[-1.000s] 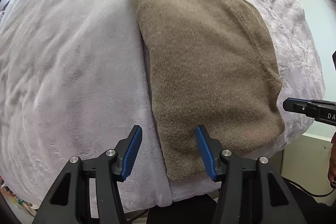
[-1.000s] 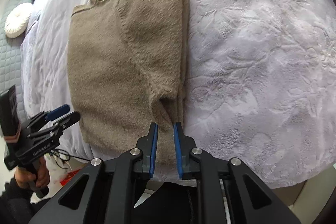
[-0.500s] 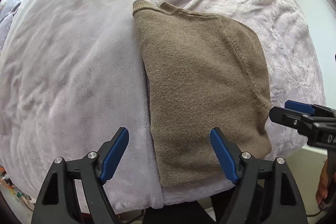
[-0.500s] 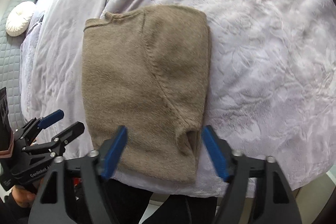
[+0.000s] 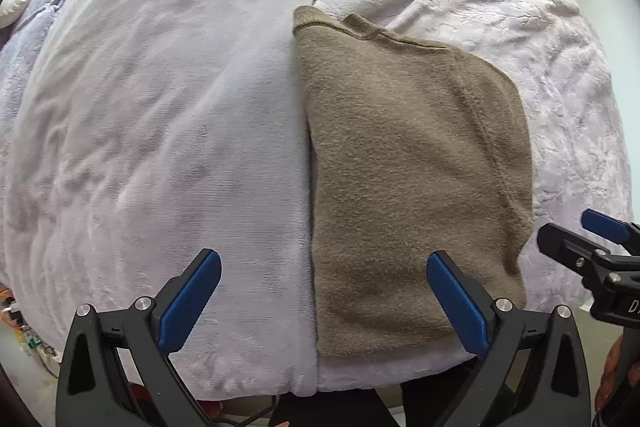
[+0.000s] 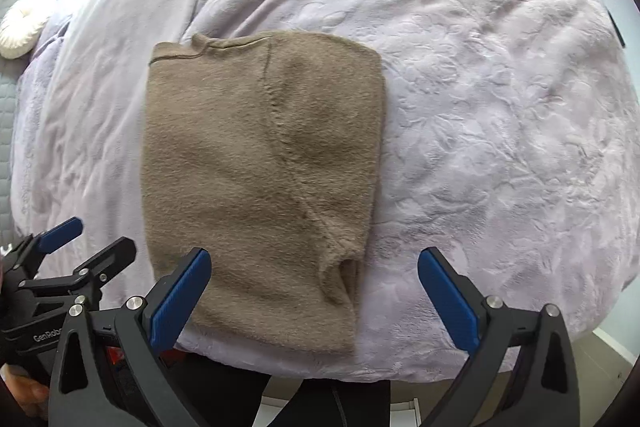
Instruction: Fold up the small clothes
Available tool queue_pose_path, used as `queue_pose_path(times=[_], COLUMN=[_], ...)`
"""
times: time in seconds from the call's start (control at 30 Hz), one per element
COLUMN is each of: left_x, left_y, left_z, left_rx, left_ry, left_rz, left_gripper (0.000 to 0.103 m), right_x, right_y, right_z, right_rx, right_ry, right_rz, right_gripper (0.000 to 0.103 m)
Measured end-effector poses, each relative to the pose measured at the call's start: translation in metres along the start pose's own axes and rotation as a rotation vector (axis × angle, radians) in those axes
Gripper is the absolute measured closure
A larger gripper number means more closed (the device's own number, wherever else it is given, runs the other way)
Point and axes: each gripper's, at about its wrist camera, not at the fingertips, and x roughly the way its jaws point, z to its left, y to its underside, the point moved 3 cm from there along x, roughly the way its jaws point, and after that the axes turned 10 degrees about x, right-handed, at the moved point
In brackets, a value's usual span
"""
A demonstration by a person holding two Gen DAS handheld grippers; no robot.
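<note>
A brown sweater (image 5: 412, 171) lies folded flat on the lilac blanket (image 5: 160, 115) of the bed, near its front edge. The left gripper (image 5: 324, 301) and right gripper (image 6: 314, 301) hang above it, jaws just opened wide, nothing held between them.

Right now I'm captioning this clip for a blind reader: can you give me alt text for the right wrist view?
A folded brown sweater lies flat on a pale lilac blanket, seen from above. The right gripper hangs over its near edge, blue-padded jaws wide open and holding nothing, having just opened. The left gripper shows at lower left, also open.
</note>
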Motion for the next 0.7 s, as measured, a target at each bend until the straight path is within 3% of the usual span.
queue_pose_path(times=[0.27, 0.7], left_x=[0.000, 0.004], left_y=[0.001, 0.001], left_z=[0.004, 0.012], left_rx=[0.000, -0.029], left_ry=[-0.043, -0.048], left_rz=[0.010, 0.028], left_gripper=[0.000, 0.000], right_x=[-0.006, -0.008], right_y=[-0.003, -0.004], right_z=[-0.004, -0.003], right_rx=[0.030, 0.032], right_ry=[0.026, 0.042], right_rz=[-0.023, -0.036], right_gripper=[0.000, 0.000])
